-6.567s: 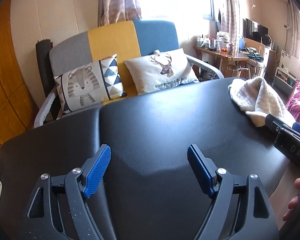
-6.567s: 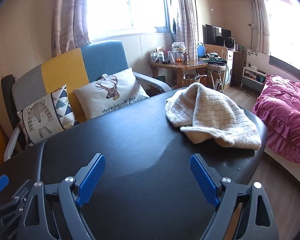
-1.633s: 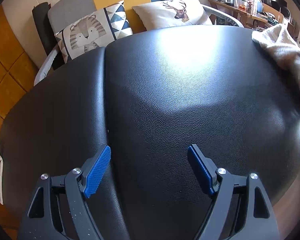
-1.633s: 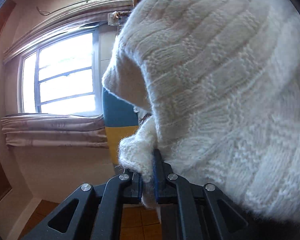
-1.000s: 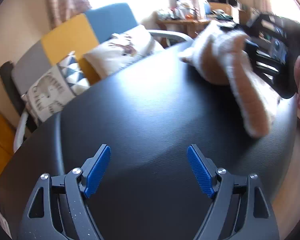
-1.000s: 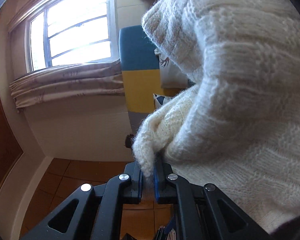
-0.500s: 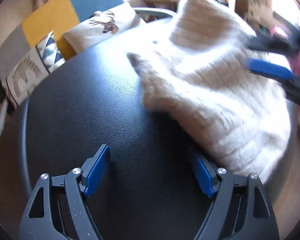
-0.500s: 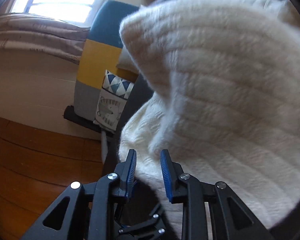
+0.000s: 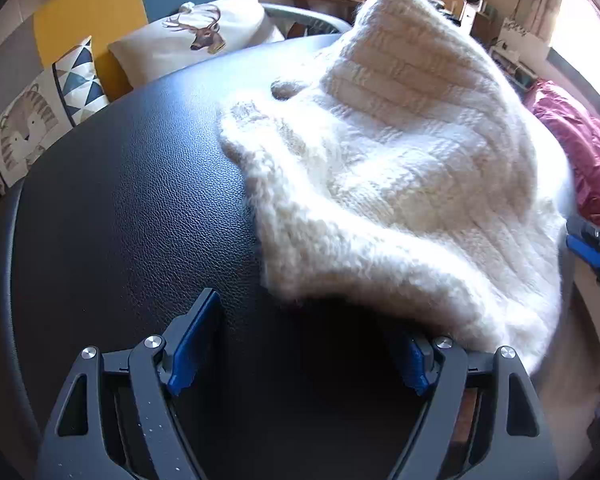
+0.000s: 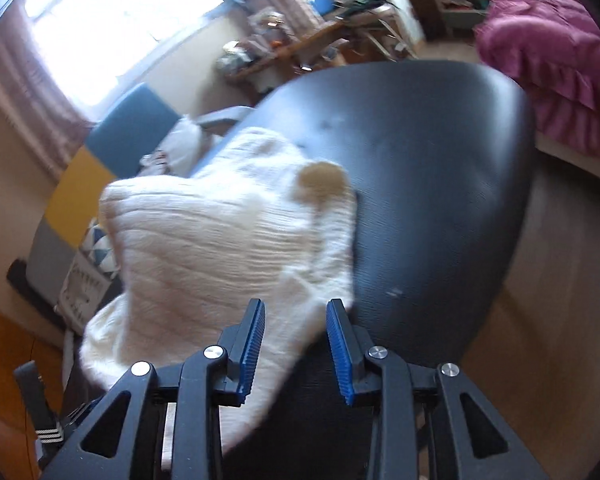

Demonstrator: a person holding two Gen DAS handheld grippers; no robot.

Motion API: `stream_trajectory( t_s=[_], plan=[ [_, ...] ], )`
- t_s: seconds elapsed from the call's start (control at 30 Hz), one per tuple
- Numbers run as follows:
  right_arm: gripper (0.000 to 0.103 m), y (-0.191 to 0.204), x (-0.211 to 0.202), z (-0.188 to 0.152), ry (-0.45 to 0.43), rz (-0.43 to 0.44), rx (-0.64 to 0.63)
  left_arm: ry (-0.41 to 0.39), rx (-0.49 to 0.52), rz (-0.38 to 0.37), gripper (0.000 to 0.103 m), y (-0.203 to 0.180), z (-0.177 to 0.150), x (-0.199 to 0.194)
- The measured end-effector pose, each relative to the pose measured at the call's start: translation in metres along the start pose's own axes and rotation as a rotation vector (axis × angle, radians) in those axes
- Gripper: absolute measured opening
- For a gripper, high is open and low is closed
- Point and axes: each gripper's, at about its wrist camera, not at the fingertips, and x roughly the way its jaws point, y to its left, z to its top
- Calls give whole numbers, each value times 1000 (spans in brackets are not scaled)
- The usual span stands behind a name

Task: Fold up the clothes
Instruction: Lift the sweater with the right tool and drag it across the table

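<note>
A cream knitted sweater (image 9: 400,168) lies in a loose heap on the black padded bench (image 9: 112,208), toward its right side and near edge, with one fold standing up in a peak at the far end. The left tongs (image 9: 300,344) stand wide with nothing between the blue pads; the sweater's near hem drapes over the tip of their right-hand finger. The right tongs (image 10: 296,332) have just been opening and now show a narrow gap. The sweater's near edge (image 10: 220,264) lies just beyond and below their pads, which do not press on it. That view is blurred. Behind the bench, on the far left, is a sofa (image 9: 88,24) with a deer cushion (image 9: 196,40) and a tiger cushion (image 9: 32,116). A pink quilt (image 10: 548,60) lies to the right.
</note>
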Motion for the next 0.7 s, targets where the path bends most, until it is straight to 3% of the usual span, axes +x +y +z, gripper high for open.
stream_trajectory(
  t_s=[0.07,0.1,0.13,0.2,0.27,0.3,0.37,0.47,0.7],
  plan=[
    [32,-9,7,-2,13,27,52,16,19,20,74,-7,4,0],
    [33,-11,8,-2,-2,45,67,16,39,17,53,-11,5,-1],
    [33,-12,10,-2,-11,59,80,19,62,16,25,-17,6,-2],
    [33,-11,17,1,-18,87,97,31,106,16,1,-28,8,-5],
    [28,-6,28,4,-13,119,105,43,141,36,0,-37,8,-8],
    [17,-4,32,5,-12,125,109,40,153,41,0,-40,7,-12],
    [8,-4,39,5,-2,164,148,-24,158,32,0,-39,6,-29],
    [8,-3,40,3,-3,233,216,-147,141,24,0,-32,10,-68],
    [7,37,6,9,-53,398,193,-400,66,-56,0,8,44,-169]
  ],
)
